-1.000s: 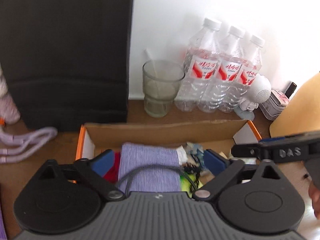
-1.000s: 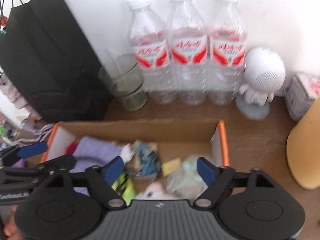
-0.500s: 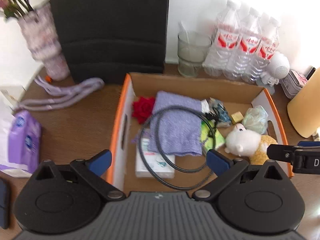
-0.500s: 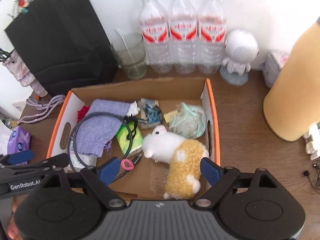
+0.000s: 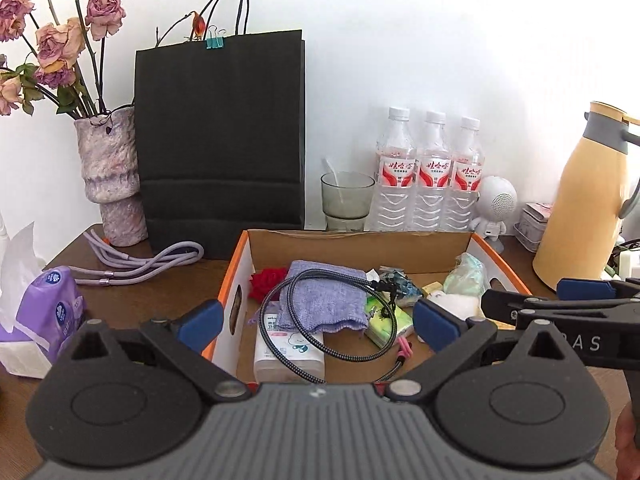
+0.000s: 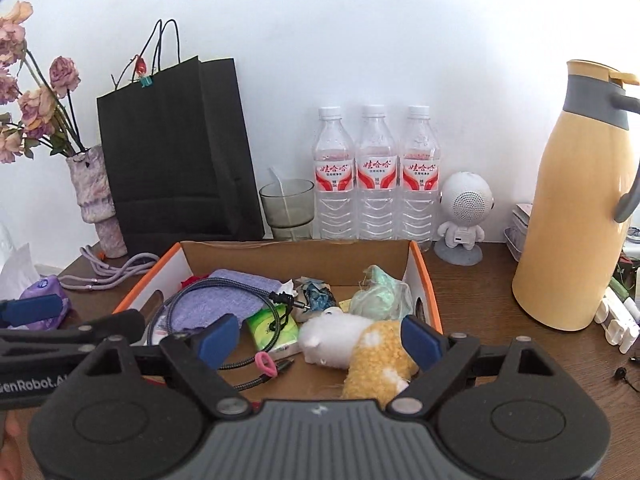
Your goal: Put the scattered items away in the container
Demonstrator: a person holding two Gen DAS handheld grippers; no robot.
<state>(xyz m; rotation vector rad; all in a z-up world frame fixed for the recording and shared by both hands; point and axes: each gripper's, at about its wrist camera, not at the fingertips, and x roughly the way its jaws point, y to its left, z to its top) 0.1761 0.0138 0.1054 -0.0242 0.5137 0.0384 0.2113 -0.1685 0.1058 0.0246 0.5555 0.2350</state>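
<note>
An orange-edged cardboard box (image 5: pixel 360 240) (image 6: pixel 296 254) sits on the brown table. Inside lie a purple cloth (image 5: pixel 324 300) (image 6: pixel 224 296), a braided black cable (image 5: pixel 344 354) (image 6: pixel 224 284), a wipes pack (image 5: pixel 288 350), a green packet (image 6: pixel 276 330), a white-and-yellow plush toy (image 6: pixel 360 344) and a pale green bag (image 6: pixel 380 294). My left gripper (image 5: pixel 316 322) hangs open at the box's near left, nothing between its blue pads. My right gripper (image 6: pixel 320 338) is open in front of the plush, holding nothing. Each view shows the other gripper's finger at its edge.
Behind the box stand a black paper bag (image 5: pixel 220 140), a glass (image 5: pixel 346 200), three water bottles (image 5: pixel 430 176), a white robot speaker (image 6: pixel 464 208) and a yellow jug (image 6: pixel 580 204). A vase (image 5: pixel 110 180), purple cord (image 5: pixel 140 260) and tissue pack (image 5: pixel 44 312) lie left.
Both grippers have pulled back from deep over the box and tilted up, so the whole box, bag, vase and jug now show. Both stay open and empty.
</note>
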